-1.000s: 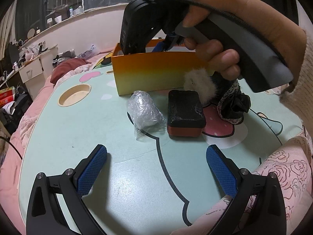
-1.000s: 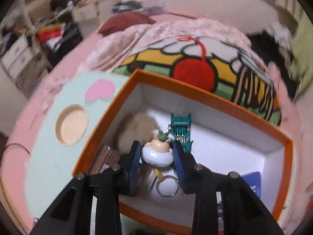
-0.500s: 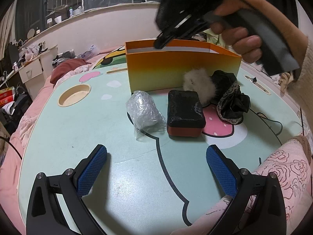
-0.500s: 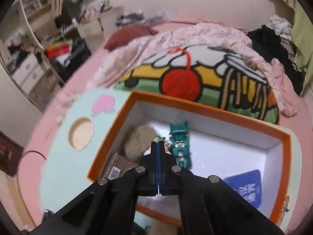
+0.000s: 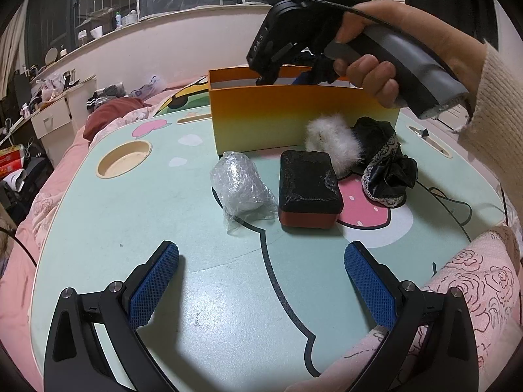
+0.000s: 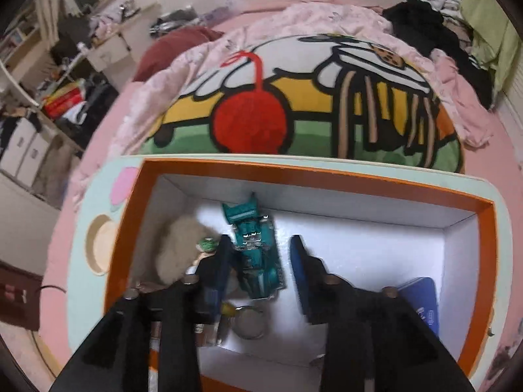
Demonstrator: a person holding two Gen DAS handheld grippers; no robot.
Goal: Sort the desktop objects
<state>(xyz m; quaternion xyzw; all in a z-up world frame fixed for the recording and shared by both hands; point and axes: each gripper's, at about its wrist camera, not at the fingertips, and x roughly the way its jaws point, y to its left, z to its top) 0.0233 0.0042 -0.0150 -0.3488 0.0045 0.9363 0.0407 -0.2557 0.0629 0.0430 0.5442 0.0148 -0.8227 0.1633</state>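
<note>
The orange box (image 6: pixel 483 261) sat at the far edge of our mint-green lap table (image 5: pixel 228 310), its white inside open to the right wrist camera. In it we saw a teal toy car (image 6: pixel 256 251) lying lengthwise near the middle, a beige fluffy ball (image 6: pixel 178 248) against the left wall, a small figure with a green top (image 6: pixel 207 245) beside that ball, a metal key ring (image 6: pixel 250 323) toward the near wall, and a blue card (image 6: pixel 425 303) in the right corner.

Our right gripper (image 6: pixel 260 254) hung over the box with its jaws spread apart and nothing between them; the teal car lay below the gap, close to the left finger. From the left wrist view, our right hand (image 5: pixel 385 52) held that tool above the box's near wall.

Our left gripper (image 5: pixel 261 281) hovered low over the table with its blue-padded fingers (image 5: pixel 153 287) wide apart, holding nothing.

On the table in front of the box lay the things not yet sorted: a crumpled clear plastic wrap (image 5: pixel 240 189), a black-topped block with a red base (image 5: pixel 309 192) just to its right, a white fluffy pom-pom (image 5: pixel 331 142) touching the box's front wall, and a black lace-trimmed scrunchie (image 5: pixel 387 170) beside the pom-pom. A round cup recess (image 5: pixel 124 160) sat well to the left of them.
</note>
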